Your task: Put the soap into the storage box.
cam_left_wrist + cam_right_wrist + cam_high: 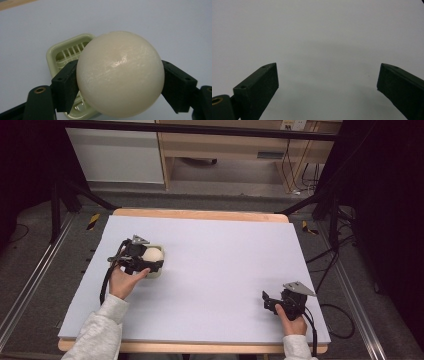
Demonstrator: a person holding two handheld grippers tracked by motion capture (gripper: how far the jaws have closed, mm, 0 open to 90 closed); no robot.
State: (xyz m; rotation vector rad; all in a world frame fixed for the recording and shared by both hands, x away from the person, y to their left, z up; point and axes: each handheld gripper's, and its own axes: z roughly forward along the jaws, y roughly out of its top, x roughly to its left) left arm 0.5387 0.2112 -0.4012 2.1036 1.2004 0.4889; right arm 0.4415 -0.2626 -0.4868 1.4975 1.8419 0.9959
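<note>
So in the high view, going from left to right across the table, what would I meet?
Left gripper holding a cream ball over a pale green soap dish → bare stretch of the table → right gripper, jaws open, nothing in them.

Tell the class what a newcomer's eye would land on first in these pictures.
A smooth cream ball clamped between the jaws of the left hand-held gripper, above a pale green slatted dish at the table's left. At the near right corner, the right hand-held gripper stands open over the bare white table.
</note>
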